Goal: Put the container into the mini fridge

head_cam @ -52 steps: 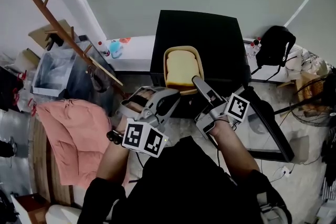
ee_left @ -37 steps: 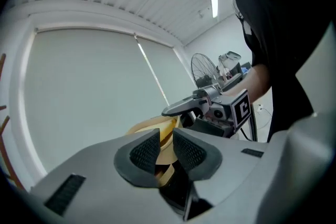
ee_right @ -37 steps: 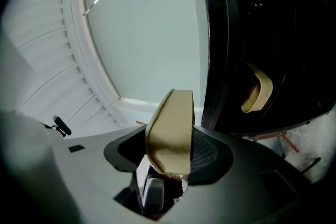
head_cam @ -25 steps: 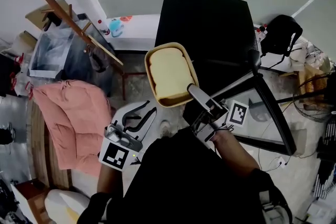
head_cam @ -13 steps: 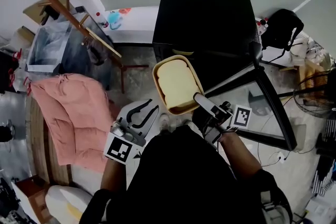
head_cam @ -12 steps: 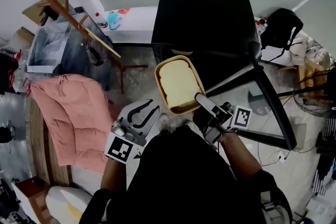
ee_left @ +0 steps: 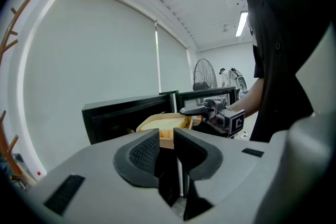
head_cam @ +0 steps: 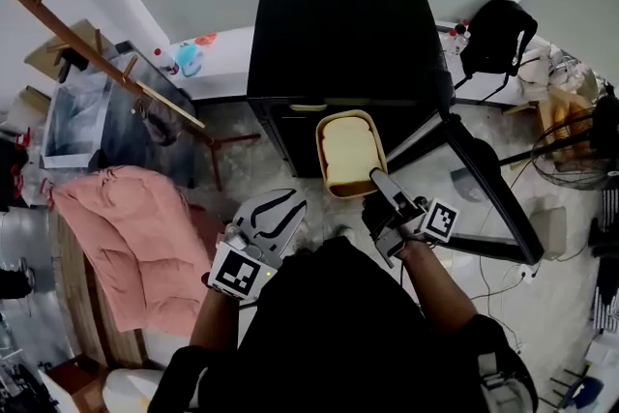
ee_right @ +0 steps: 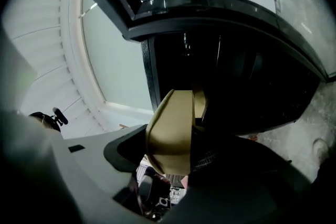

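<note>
Nearest me: my left gripper (head_cam: 290, 206), held low and off to the left of the work. Its jaws stand slightly parted with nothing between them (in the left gripper view only air shows in the gap (ee_left: 166, 136)). I judge it is parked there to leave the path clear.

Next out: my right gripper (head_cam: 377, 184), clenched on the near short end of the tan rectangular plastic container with pale yellow lid (head_cam: 350, 152). In the right gripper view the rim sits squarely between the pads (ee_right: 181, 134). Gripping the near end lets the far end lead into the opening. The container looks roughly level, probably to keep the contents from shifting.

Container position: in the air, just in front of the black box-shaped mini fridge (head_cam: 338, 34), far end at the mouth of the dark interior (ee_right: 236, 86). Not yet on a shelf, as far as I can tell.

The fridge's glass-panelled door (head_cam: 484, 189) is swung wide to my right, so nothing blocks the way in.

Beyond, well apart to the left: a pink quilted cloth (head_cam: 126, 237) on the floor, not involved.

Next move, as I judge it: push straight in and watch clearance at the opening's edges.
</note>
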`<state>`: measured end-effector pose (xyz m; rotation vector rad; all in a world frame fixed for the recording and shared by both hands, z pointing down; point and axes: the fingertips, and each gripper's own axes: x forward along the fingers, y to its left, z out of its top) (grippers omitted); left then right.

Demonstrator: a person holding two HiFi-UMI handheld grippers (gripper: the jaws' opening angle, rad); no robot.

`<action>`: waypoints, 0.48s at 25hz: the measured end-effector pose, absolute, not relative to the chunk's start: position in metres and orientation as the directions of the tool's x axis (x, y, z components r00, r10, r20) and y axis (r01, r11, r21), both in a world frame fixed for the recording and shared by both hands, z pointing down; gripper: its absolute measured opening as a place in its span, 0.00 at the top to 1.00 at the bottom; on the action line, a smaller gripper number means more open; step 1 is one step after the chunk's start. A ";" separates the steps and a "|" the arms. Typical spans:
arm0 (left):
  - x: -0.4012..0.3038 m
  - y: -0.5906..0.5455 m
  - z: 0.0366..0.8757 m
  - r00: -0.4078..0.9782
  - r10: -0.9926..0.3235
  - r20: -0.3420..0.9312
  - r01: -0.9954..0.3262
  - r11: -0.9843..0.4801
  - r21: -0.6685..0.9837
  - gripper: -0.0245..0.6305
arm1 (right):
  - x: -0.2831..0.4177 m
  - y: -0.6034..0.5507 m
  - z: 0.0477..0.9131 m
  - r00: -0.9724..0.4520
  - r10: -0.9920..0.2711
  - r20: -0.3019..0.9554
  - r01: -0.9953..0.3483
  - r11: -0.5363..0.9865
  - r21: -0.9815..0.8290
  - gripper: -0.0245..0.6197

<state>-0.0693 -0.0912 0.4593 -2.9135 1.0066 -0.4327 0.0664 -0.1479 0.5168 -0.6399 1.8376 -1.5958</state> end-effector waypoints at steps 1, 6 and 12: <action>-0.065 -0.093 0.462 0.761 -0.597 0.255 -0.591 -0.799 -0.110 0.81 | 0.071 -0.150 0.522 -0.679 -0.723 -0.126 0.020 0.153 -0.988 0.60; -0.041 -0.109 0.483 0.795 -0.525 0.303 -0.520 -0.848 -0.103 0.82 | 0.088 -0.167 0.540 -0.624 -0.774 -0.102 -0.017 0.145 -0.989 0.60; -0.013 -0.126 0.510 0.827 -0.444 0.346 -0.457 -0.888 -0.046 0.82 | 0.094 -0.180 0.551 -0.582 -0.808 -0.090 -0.037 0.137 -0.990 0.60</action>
